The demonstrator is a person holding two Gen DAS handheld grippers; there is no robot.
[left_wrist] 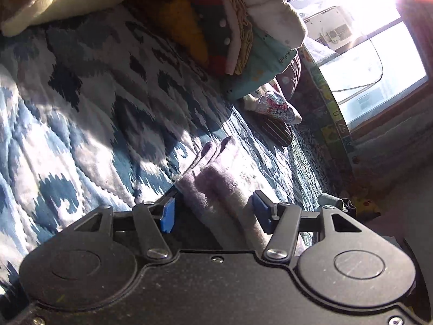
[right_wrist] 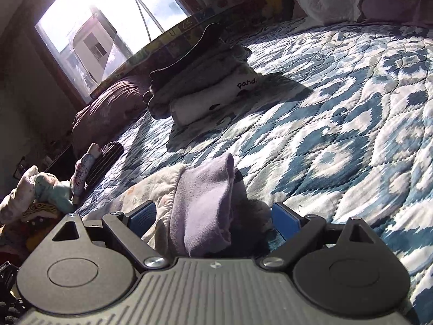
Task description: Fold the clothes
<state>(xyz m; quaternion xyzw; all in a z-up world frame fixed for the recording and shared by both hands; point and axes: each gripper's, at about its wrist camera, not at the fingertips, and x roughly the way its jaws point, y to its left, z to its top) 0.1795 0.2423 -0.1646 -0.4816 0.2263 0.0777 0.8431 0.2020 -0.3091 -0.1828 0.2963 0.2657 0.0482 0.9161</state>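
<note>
A folded lavender knit garment point(left_wrist: 216, 187) lies on a bed covered by a blue-and-white patterned quilt point(left_wrist: 89, 113). The left claw point(left_wrist: 213, 211) and the right claw point(right_wrist: 213, 216) are both spread, the garment lying between their blue pads. Beyond the garment sits a stack of folded clothes point(right_wrist: 205, 89), towards the window point(right_wrist: 108, 27).

quilt point(right_wrist: 338, 113) blue-white, covers bed | window point(right_wrist: 89, 27) sunlit | pillow point(right_wrist: 108, 108) maroon, near window | board point(left_wrist: 333, 103) patterned, along bed edge
</note>
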